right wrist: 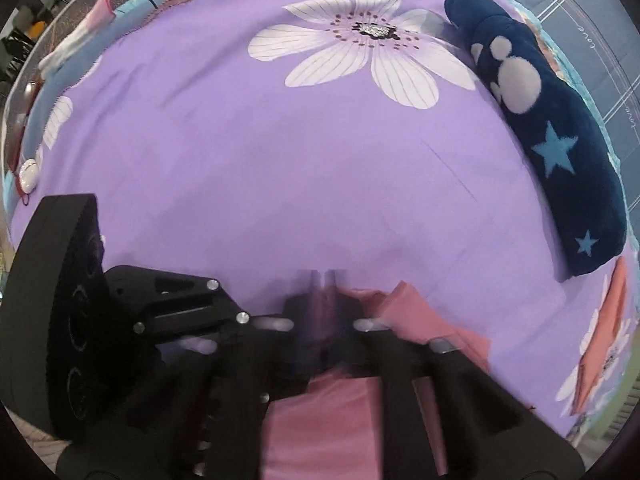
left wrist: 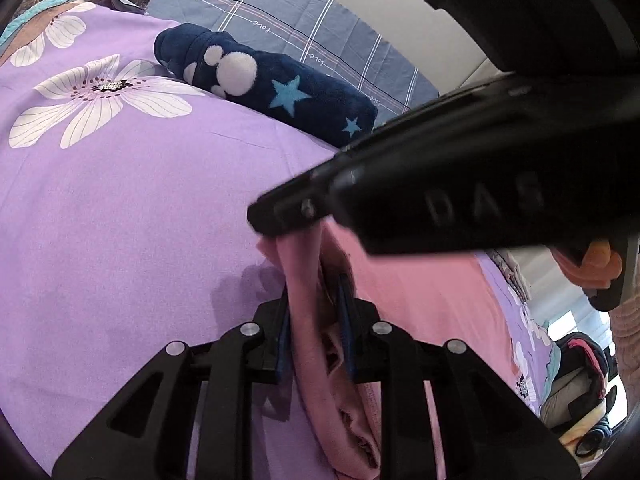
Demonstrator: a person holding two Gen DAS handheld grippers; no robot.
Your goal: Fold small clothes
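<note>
The left claw (left wrist: 316,312) is clenched on a bunched fold of the pink garment (left wrist: 400,280), its blue pads (left wrist: 347,320) pressing the cloth from both sides; the fabric hangs down between the black fingers toward six o'clock. Just above it, at about one o'clock, the right claw (left wrist: 272,216) comes across from the right, its tip touching the top edge of the same pink cloth. A fingertip (left wrist: 596,260) of the person's hand shows on its handle at three o'clock.

In the right wrist view that right claw (right wrist: 324,280) is blurred; its jaws stand shut, pink cloth (right wrist: 328,420) lying beneath and beside them, though I cannot tell whether any is pinched. The left claw's body (right wrist: 60,312) sits at nine o'clock.

The garment lies on a bed under a purple sheet (left wrist: 120,220) printed with white flowers (left wrist: 104,96). Farther out, at twelve to one o'clock, a rolled dark-blue fleece (left wrist: 272,88) with white blobs and blue stars rests on the sheet's edge, beside a blue-grey checked cover (left wrist: 300,28). An orange cloth (right wrist: 604,344) lies at three o'clock in the right view.
</note>
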